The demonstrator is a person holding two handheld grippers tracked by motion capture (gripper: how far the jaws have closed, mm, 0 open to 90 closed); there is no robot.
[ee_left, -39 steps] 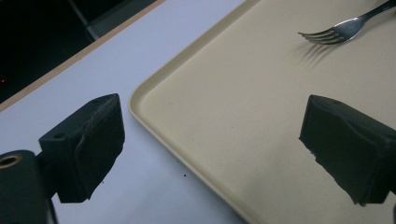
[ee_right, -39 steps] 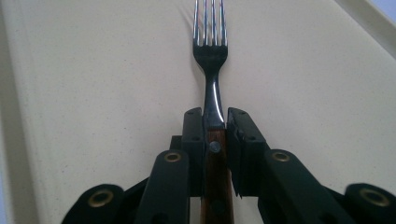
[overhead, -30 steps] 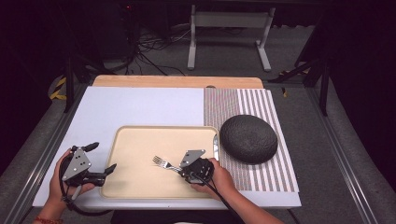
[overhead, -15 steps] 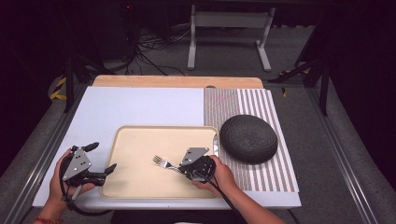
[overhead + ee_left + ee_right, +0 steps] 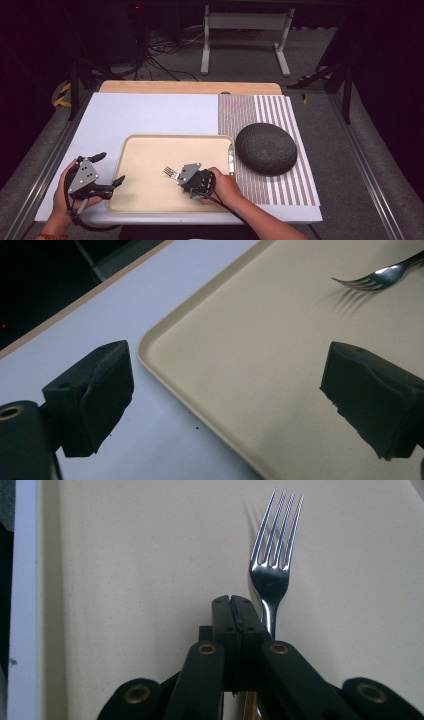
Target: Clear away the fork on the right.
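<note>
A silver fork (image 5: 274, 565) lies tines-forward over the beige tray (image 5: 150, 150). My right gripper (image 5: 233, 611) has just been closing, and its jaws now stand pressed together with the fork's neck running down beside and behind the right jaw; the handle is hidden under the jaws. In the high view the right gripper (image 5: 179, 176) is over the tray's front middle, with the fork's tines (image 5: 170, 172) sticking out to its left. My left gripper (image 5: 110, 169) is open at the tray's left rim, holding nothing. In the left gripper view the left gripper (image 5: 225, 400) straddles that rim, with the fork (image 5: 380, 276) far off.
A dark grey dome-shaped object (image 5: 266, 148) rests on a striped mat (image 5: 280, 107) right of the tray. A second metal utensil (image 5: 231, 159) lies along the tray's right rim. White table surface (image 5: 150, 110) stretches behind the tray, ending at a wooden edge (image 5: 190, 87).
The right gripper has shifted slightly left across the tray and closed its jaws at the fork. The left gripper has stayed still.
</note>
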